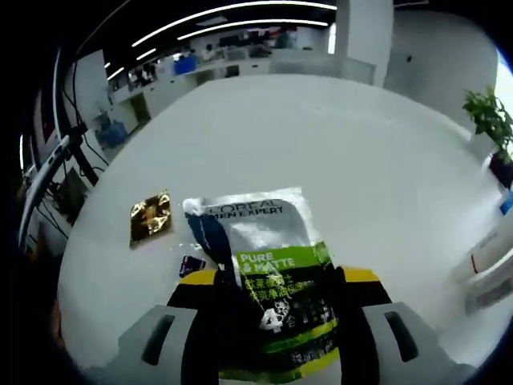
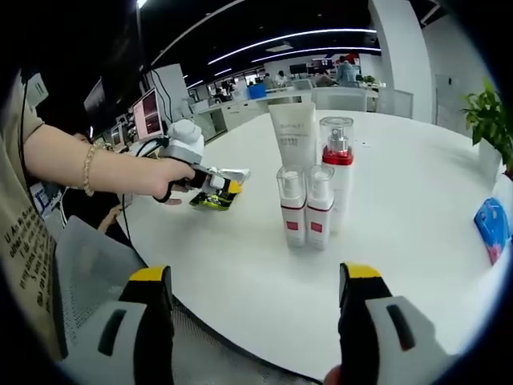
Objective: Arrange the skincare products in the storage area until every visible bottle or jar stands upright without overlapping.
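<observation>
A silver L'Oreal tube (image 1: 264, 241) with a green band lies flat between the yellow-tipped jaws of my left gripper (image 1: 280, 277), which is shut on it low over the white table (image 1: 337, 144). In the right gripper view a hand holds that left gripper (image 2: 215, 190) with the tube (image 2: 210, 201) near the table's left edge. Upright at mid table stand a white tube (image 2: 294, 135), a clear pump bottle with a red collar (image 2: 337, 160) and two small white bottles with red labels (image 2: 291, 207) (image 2: 320, 207). My right gripper (image 2: 256, 317) is open at the near edge, holding nothing.
A gold sachet (image 1: 151, 216) and a small dark item (image 1: 191, 265) lie left of the tube. A blue packet (image 2: 490, 226) rests at the table's right edge. A potted plant (image 2: 489, 120) stands to the right. A grey mesh chair back (image 2: 84, 277) sits at the near left.
</observation>
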A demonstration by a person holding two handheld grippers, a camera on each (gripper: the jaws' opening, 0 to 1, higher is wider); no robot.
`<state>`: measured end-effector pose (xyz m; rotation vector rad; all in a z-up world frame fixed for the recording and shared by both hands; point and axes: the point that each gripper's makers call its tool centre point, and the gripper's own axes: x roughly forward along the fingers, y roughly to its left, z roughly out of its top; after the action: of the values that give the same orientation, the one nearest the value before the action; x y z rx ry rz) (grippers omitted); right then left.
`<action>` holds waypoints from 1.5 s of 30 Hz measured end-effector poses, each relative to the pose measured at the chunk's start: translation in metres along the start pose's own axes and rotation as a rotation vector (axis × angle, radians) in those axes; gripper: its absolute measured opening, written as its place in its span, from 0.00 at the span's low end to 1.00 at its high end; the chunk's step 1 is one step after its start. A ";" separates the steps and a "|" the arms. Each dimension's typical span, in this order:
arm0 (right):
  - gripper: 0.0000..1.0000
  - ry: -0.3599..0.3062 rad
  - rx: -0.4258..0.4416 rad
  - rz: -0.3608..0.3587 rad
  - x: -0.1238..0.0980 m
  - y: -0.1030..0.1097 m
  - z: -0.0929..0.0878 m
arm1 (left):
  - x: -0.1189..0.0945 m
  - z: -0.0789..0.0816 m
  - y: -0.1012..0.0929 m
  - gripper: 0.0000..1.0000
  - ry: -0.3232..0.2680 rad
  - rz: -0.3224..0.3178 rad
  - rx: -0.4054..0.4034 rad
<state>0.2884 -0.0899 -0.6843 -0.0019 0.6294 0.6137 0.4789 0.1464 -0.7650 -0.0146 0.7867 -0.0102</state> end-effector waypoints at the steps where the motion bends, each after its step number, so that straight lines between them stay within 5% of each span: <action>1: 0.86 0.009 -0.008 0.002 0.001 0.001 -0.001 | -0.003 0.000 0.002 0.43 0.008 0.007 -0.002; 9: 0.85 0.022 -0.029 -0.001 0.001 0.001 -0.003 | -0.005 -0.004 0.014 0.26 -0.002 -0.002 0.011; 15: 0.85 0.022 -0.038 -0.009 0.000 0.003 -0.001 | -0.004 -0.010 0.016 0.17 -0.015 -0.043 -0.058; 23: 0.85 -0.008 -0.027 -0.012 -0.001 0.008 0.005 | -0.009 -0.016 0.019 0.08 -0.023 -0.074 -0.026; 34: 0.85 -0.061 -0.012 0.003 0.001 0.017 0.015 | -0.045 0.002 0.011 0.05 -0.104 -0.142 -0.020; 41: 0.85 -0.104 -0.015 0.035 0.003 0.031 0.025 | -0.071 0.011 -0.003 0.05 -0.145 -0.240 0.026; 45: 0.84 -0.122 -0.024 0.052 0.005 0.038 0.033 | -0.086 0.018 -0.011 0.05 -0.169 -0.297 -0.013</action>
<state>0.2892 -0.0504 -0.6535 0.0292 0.5050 0.6667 0.4307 0.1363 -0.6914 -0.1428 0.6095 -0.2821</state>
